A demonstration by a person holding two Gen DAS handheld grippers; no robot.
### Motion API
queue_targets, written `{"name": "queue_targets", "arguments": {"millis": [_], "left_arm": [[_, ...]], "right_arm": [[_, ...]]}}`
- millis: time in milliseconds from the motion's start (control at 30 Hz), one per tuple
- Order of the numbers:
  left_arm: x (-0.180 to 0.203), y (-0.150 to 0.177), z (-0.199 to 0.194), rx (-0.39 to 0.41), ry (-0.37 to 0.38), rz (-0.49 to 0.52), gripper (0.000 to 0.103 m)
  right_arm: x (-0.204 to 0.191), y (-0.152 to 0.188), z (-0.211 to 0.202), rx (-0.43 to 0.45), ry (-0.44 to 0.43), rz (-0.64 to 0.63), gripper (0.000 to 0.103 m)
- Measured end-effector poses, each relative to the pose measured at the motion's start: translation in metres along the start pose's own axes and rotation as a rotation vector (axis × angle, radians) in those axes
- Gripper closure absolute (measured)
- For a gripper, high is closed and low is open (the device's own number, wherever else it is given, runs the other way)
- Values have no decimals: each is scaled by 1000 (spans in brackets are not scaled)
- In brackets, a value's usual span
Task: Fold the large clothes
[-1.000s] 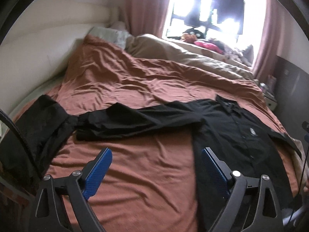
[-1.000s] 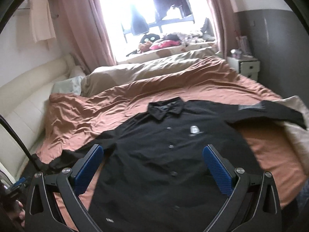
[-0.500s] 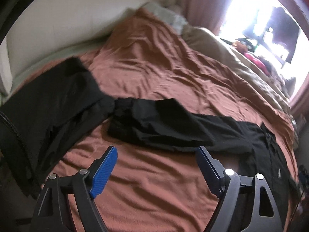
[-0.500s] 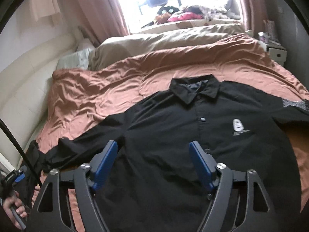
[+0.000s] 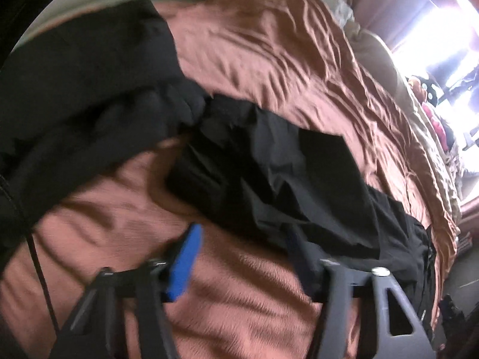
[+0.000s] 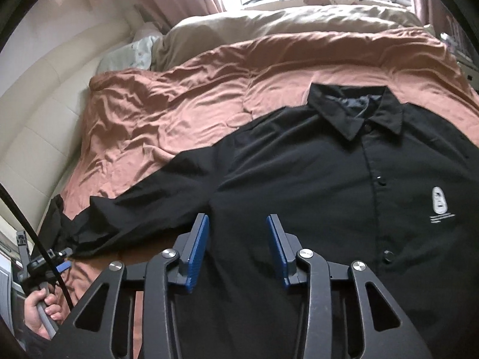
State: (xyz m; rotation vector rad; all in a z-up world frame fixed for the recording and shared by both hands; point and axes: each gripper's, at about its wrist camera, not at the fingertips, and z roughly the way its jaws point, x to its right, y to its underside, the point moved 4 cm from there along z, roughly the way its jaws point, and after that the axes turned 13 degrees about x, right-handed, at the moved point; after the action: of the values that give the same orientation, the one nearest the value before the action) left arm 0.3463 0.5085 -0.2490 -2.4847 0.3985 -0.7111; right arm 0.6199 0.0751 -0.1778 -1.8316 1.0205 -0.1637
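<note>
Black shirt (image 6: pixel 314 179) spread front-up on a rust-brown bedspread (image 6: pixel 167 113), collar (image 6: pixel 356 110) toward 12 o'clock in the right wrist view, white chest logo (image 6: pixel 439 200) at 3 o'clock, placket buttons done up. One sleeve (image 6: pixel 140 209) stretched out toward 9 o'clock, cuff end lying against a second dark garment (image 5: pixel 77 83) near the bed's edge. Right gripper (image 6: pixel 237 224) poised over the shirt body just beside the armpit, jaws just closed inward to a middling gap, 2 blue pads (image 6: pixel 197 248) parallel and apart, black cloth seen in the gap beneath them; cannot tell whether the tips touch the fabric, nothing pinched. Left gripper (image 5: pixel 242 236) tilted steeply down at the sleeve's near edge, view smeared by motion blur; jaws likewise just drawn in yet apart, blue-padded finger (image 5: pixel 184 263) over bare bedspread (image 5: pixel 239 299) at 7 o'clock of the sleeve (image 5: pixel 284 179), the other finger at the sleeve's hem, contact impossible to judge through the blur. No cloth clamped. In the right wrist view, at 8 o'clock, a hand (image 6: pixel 39 314) wrapped round the left gripper's handle. Beige duvet (image 6: pixel 284 21) bunched at 12 o'clock below a bright window.
</note>
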Motion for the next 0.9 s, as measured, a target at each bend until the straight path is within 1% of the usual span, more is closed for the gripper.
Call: {"name": "queue_targets", "arguments": {"millis": [33, 67, 133, 200, 233, 300, 333, 367, 400, 467, 567, 633, 667, 733, 767, 833, 900], "left_arm": [[-1, 3, 9, -21, 1, -18, 62], [-2, 4, 11, -22, -1, -28, 62], [-2, 1, 15, 1, -7, -37, 62], [-2, -1, 17, 8, -11, -44, 62], [-2, -3, 17, 22, -14, -50, 64], [-4, -7, 16, 40, -20, -63, 81], [-3, -9, 13, 48, 7, -68, 88], [1, -11, 13, 43, 34, -63, 99], [4, -13, 11, 42, 44, -52, 99], [14, -22, 1, 74, 64, -29, 100], [33, -38, -22, 119, 106, 6, 100], [46, -51, -41, 149, 131, 25, 100], [53, -54, -48, 162, 141, 33, 100], [70, -67, -67, 200, 174, 66, 100], [81, -72, -77, 216, 198, 90, 100], [107, -81, -96, 239, 241, 136, 100], [124, -85, -115, 259, 268, 168, 100]], "right_arm": [[-2, -4, 7, -5, 0, -2, 67], [-1, -6, 11, -12, -5, -3, 67], [-2, -11, 19, -24, -14, -1, 72], [-5, -15, 31, -32, -27, 10, 74], [-5, -16, 37, -37, -34, 19, 78], [-5, -18, 49, -52, -51, 39, 84], [-5, -17, 55, -61, -64, 55, 86], [-7, -17, 62, -67, -72, 66, 87], [-7, -17, 69, -72, -73, 73, 88], [-7, -16, 82, -85, -83, 95, 90], [-11, -13, 100, -109, -131, 144, 92], [-16, -7, 113, -128, -145, 130, 92], [-16, -2, 120, -148, -148, 125, 92], [-13, 13, 136, -216, -153, 153, 92], [-10, 16, 140, -226, -157, 166, 92], [-9, 13, 140, -212, -169, 153, 93], [-7, 5, 132, -203, -158, 140, 92]]}}
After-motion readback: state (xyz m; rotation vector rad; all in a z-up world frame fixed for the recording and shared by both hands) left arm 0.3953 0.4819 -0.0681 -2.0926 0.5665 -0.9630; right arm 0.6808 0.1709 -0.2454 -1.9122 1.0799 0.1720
